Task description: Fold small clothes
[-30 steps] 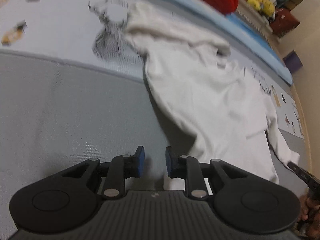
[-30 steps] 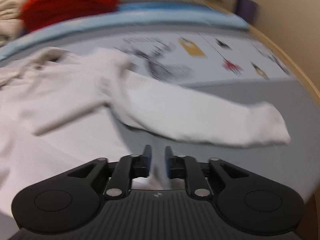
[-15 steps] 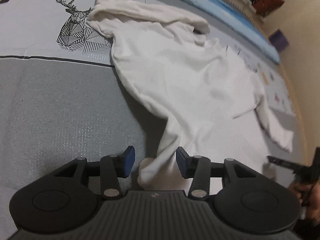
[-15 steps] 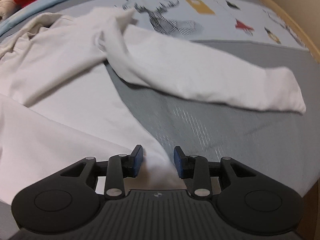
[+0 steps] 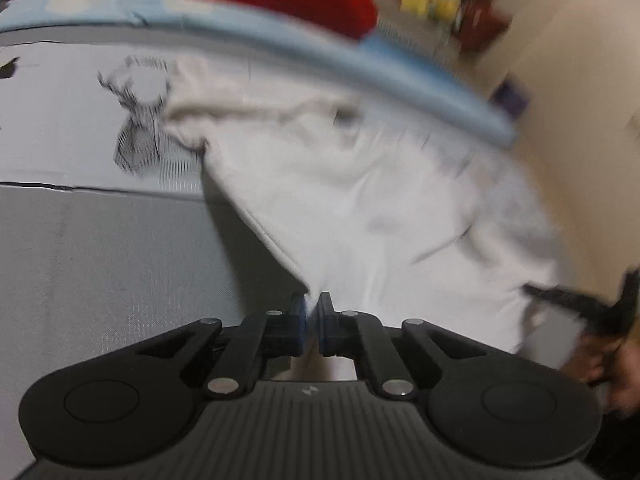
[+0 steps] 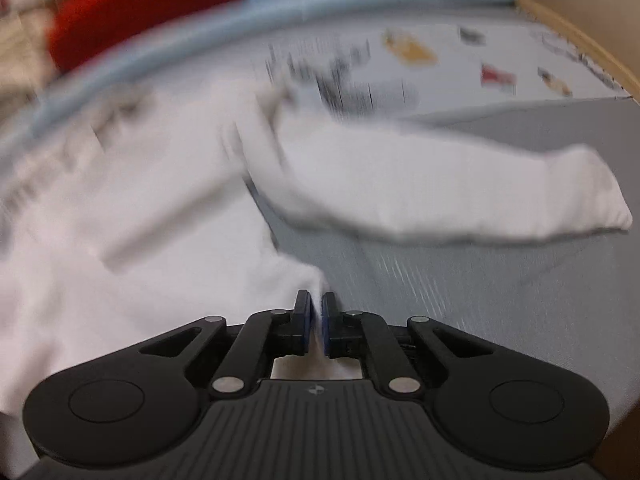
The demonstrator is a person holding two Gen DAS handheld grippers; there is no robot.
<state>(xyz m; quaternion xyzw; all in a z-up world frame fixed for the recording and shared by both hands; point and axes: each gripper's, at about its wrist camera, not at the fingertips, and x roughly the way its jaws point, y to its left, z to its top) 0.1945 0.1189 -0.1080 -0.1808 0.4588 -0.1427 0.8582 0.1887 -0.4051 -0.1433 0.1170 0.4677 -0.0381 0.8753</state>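
White long-sleeved top (image 5: pixel 360 208) spread on the grey mat (image 5: pixel 100 260) ahead of both grippers, each clamped on a hem corner. Left gripper (image 5: pixel 312 320) pinches the near-left corner; right gripper (image 6: pixel 316 316) pinches the near-right one, the sleeve (image 6: pixel 460 192) lying ahead to its right. Both point forward, low over the mat (frames blurred). Lifting evenly, hem taut, should keep the fold square.

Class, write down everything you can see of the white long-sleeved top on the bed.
The white top looks like soft knit cotton, long-sleeved and rumpled. It lies spread over the grey and printed bedcover. One sleeve stretches out flat to the right, cuff closed. Each hem corner is pinched: by the left hand-held gripper and the right hand-held gripper. Blur hides finer detail.
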